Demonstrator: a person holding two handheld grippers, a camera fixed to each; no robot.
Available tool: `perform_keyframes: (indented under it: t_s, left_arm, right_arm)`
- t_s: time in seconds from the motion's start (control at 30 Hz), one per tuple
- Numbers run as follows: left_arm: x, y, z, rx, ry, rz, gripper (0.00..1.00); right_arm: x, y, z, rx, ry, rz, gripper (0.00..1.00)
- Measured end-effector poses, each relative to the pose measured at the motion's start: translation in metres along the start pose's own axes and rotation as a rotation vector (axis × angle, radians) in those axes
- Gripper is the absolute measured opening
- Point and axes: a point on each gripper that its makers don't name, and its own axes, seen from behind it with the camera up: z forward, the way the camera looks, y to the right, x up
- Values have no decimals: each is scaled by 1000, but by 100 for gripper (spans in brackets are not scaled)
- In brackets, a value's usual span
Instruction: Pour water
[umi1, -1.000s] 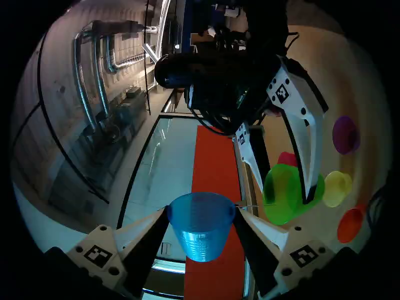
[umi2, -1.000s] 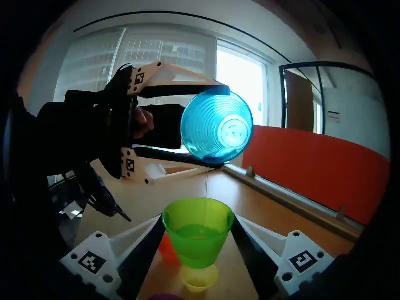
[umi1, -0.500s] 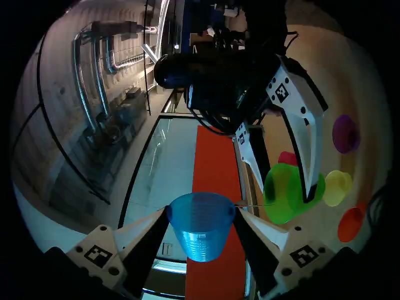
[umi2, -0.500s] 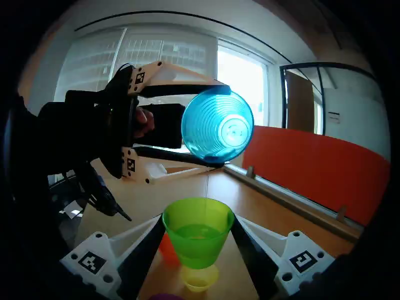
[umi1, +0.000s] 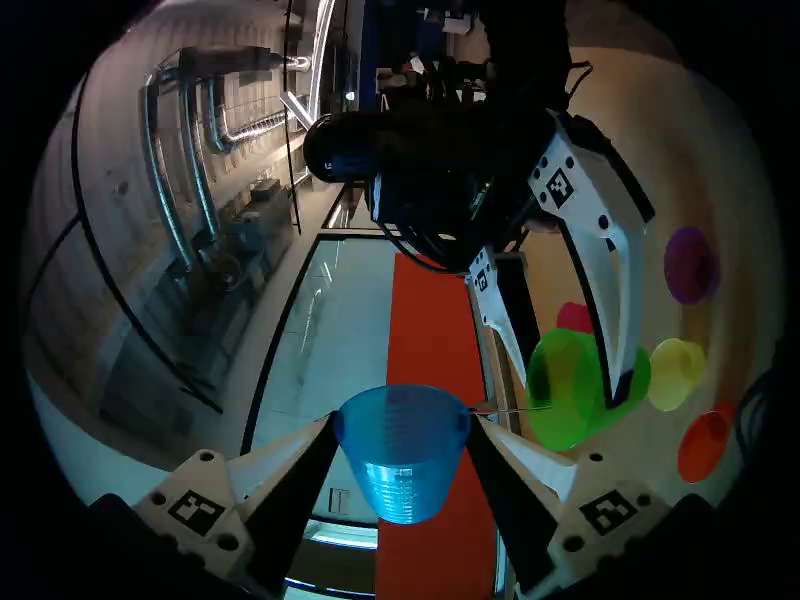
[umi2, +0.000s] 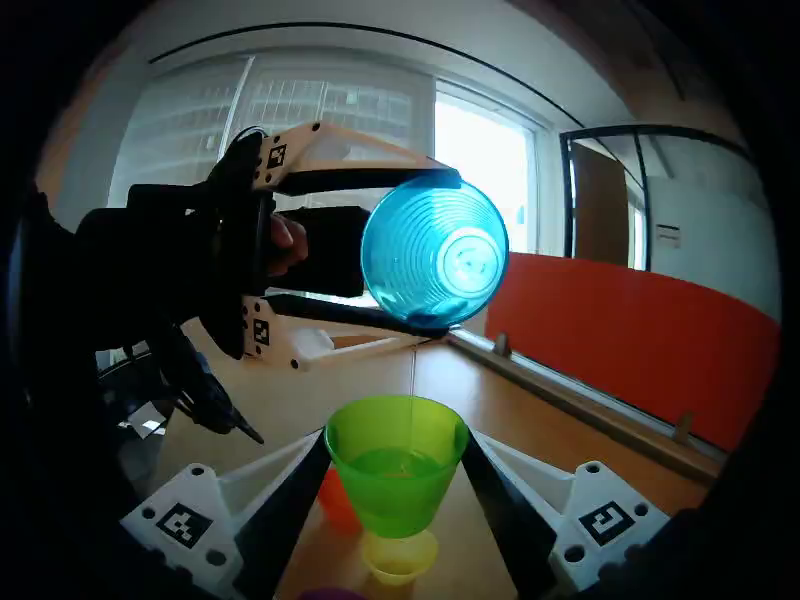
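Pinched tilted blue cup (umi2: 435, 250) in left gripper (umi1: 402, 425), trickling a thin stream (umi2: 412, 400) into green cup (umi2: 397, 485) pinched by right gripper (umi2: 397, 440) above bench (umi2: 500, 400).

We see the tipped cup (umi2: 435, 255) directly above the upright cup (umi2: 397, 460), small cups (umi2: 398, 558) on the table (umi2: 500, 400) beneath, a partition (umi2: 640, 340) to the right.

No legible text, label or number anywhere.
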Motion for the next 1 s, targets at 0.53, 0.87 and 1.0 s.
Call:
perform_keyframes:
  t_s: [0.53,0.87,1.0]
  left_arm:
    - [2,1,0,2,1,13,87]
    - [6,7,-4,-1,1,19,87]
    - [6,8,-4,-3,1,23,87]
  right_arm:
    - [1,0,1,0,0,-3,92]
    - [2,1,1,-2,1,-4,92]
    - [2,1,1,-2,0,-5,92]
